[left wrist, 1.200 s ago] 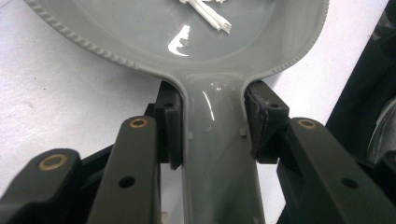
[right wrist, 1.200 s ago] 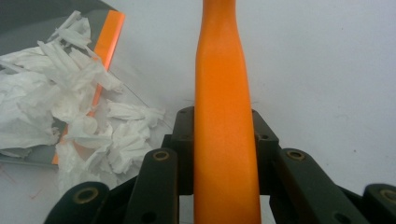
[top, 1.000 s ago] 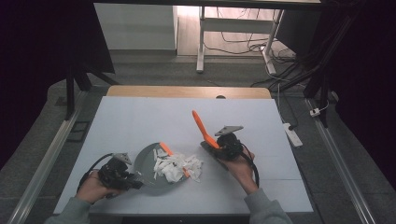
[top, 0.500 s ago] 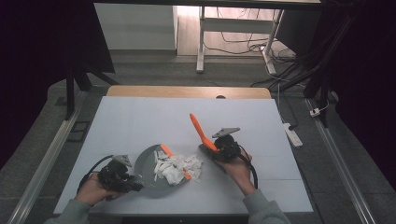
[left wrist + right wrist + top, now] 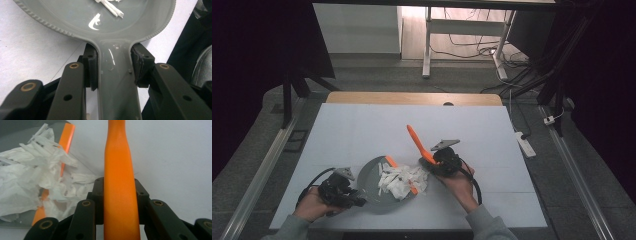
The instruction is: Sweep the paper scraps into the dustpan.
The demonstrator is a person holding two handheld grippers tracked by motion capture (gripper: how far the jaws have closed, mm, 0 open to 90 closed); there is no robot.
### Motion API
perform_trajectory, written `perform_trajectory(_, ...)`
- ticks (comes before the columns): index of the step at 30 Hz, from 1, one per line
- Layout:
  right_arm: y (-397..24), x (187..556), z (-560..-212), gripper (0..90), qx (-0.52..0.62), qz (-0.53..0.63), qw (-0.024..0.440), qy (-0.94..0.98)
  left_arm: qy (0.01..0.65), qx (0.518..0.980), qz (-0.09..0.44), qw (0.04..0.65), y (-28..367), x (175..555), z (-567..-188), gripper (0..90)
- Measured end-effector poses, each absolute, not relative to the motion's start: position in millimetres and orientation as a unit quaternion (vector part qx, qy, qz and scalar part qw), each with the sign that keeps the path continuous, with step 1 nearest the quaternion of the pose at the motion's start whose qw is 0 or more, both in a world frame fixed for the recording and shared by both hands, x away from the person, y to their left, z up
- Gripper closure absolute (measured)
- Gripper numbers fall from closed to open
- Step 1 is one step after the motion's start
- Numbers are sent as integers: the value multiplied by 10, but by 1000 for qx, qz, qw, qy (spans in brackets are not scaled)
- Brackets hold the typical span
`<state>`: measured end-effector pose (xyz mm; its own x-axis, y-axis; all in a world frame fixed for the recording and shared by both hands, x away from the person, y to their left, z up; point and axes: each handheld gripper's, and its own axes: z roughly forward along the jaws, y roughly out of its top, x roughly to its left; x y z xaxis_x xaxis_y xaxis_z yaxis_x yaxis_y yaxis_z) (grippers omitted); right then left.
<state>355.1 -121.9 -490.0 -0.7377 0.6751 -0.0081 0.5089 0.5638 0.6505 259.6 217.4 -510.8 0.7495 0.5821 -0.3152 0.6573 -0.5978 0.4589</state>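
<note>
Left gripper pinches the dustpan handle; right gripper clamps the orange brush handle. A hasty sweep could scatter paper scraps onto the tabletop.

— What do the grippers look like?
— Left gripper and right gripper are black, each topped by a grey three-cornered plate, each trailing a black cable. Brass-coloured rivets sit in the jaw links.
— And the person?
— Grey sleeves.
</note>
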Motion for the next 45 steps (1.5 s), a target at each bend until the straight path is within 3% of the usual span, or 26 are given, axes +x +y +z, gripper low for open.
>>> perform_trajectory(36, -535, 3359, -4900, 706, 293, 348, 96, 885, 341, 894, -67, 282, 2094, 2580, -5110, 613)
perform_trajectory(45, -244, 3200, -4850, 705, 235, 377, 75, 893, 339, 895, -69, 282, 2086, 2580, -5113, 613)
